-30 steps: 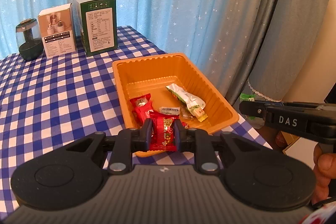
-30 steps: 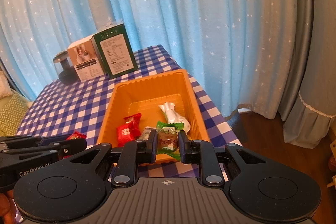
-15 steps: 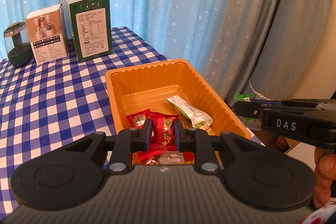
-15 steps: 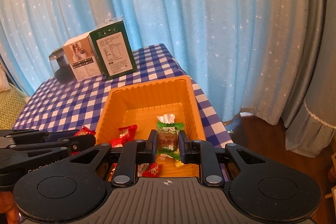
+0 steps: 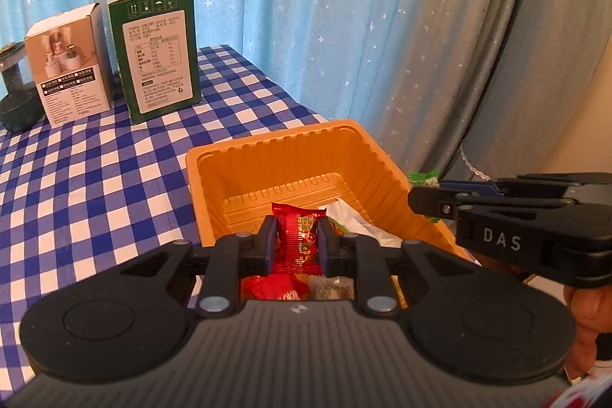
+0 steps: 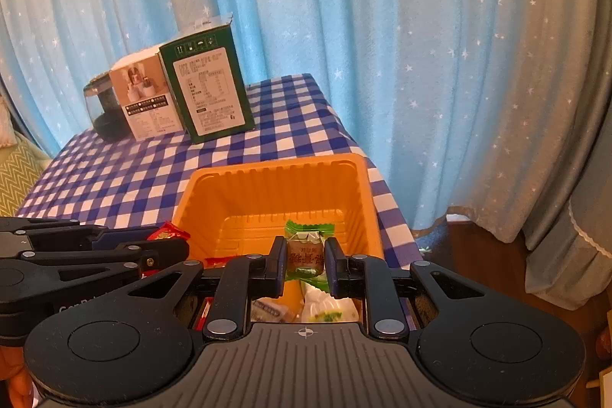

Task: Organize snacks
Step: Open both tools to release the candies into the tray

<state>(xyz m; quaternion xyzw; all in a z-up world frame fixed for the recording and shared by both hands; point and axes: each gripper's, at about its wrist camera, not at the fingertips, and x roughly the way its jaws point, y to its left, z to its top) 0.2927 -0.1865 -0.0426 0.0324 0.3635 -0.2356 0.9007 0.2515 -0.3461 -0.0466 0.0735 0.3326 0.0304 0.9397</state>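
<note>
Left wrist view: the left gripper (image 5: 295, 243) pinches a red snack packet (image 5: 296, 243) between its fingers, held above the near end of the orange tray (image 5: 290, 155). The far half of the tray floor is bare; more wrapped snacks (image 5: 355, 220) lie at the near end, under the packet. The tray stands at the right edge of the checked tablecloth (image 5: 95, 178), with the blue curtain (image 5: 306, 6) close behind that edge. The right gripper (image 5: 424, 192) reaches in from the right, level with the tray's right rim. A green box (image 5: 155, 50), a white box (image 5: 69, 64) and a dark container (image 5: 15, 94) stand at the far side of the table, well apart from the tray.

Right wrist view: the right gripper (image 6: 306, 260) is clamped on a green snack packet (image 6: 308, 251) over the tray (image 6: 275, 174), near its right wall. The left gripper (image 6: 168, 247), red packet in its tips, sits at the tray's left rim. Open cloth (image 6: 126, 178) lies left of the tray; past the right rim the table drops off to the floor (image 6: 478, 255).
</note>
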